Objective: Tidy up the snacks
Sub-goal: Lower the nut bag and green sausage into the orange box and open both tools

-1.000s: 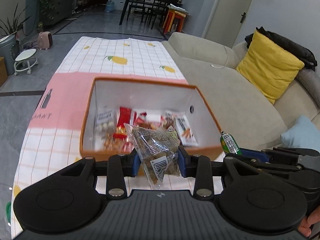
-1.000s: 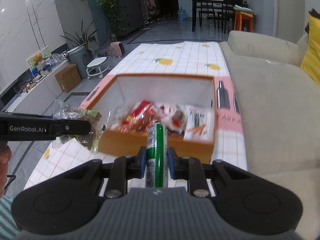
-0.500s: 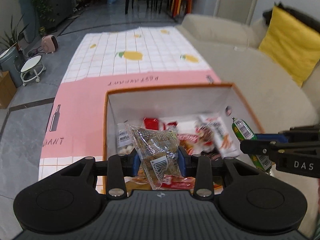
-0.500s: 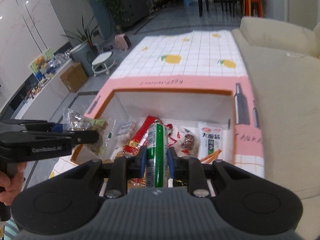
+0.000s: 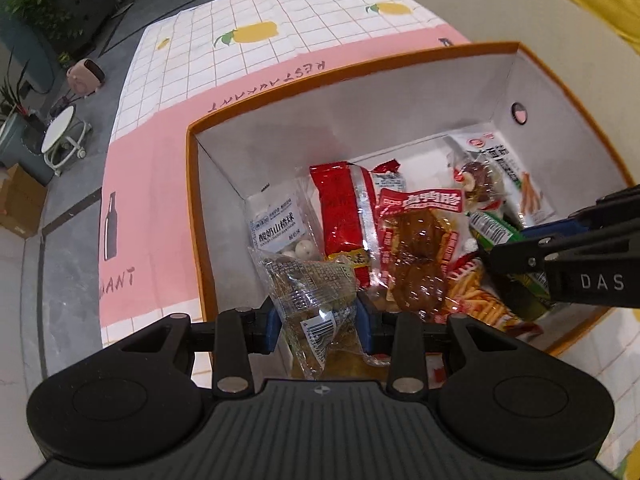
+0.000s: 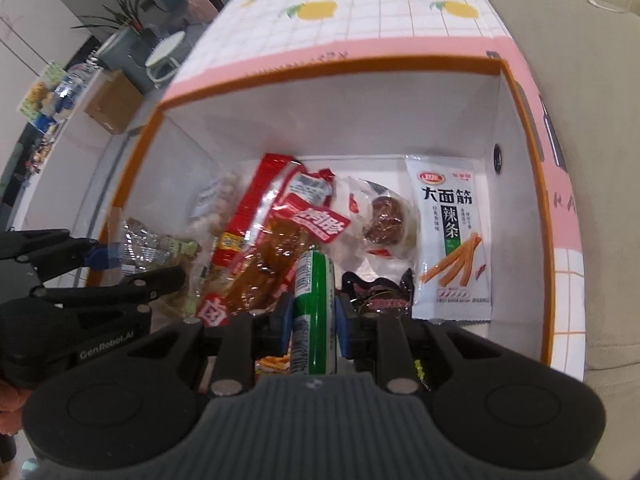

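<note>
Entry: 2 grippers, since 1 second ago brought from outside to over the orange-rimmed white cardboard box (image 5: 404, 92), left gripper (image 5: 318, 318) clamping a clear crinkled snack pouch (image 5: 312, 300), right gripper (image 6: 314, 320) clamping a green foil tube (image 6: 314, 300); release likely next.

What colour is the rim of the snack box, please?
Orange, around a white-walled box; the right wrist view shows it best.
</note>
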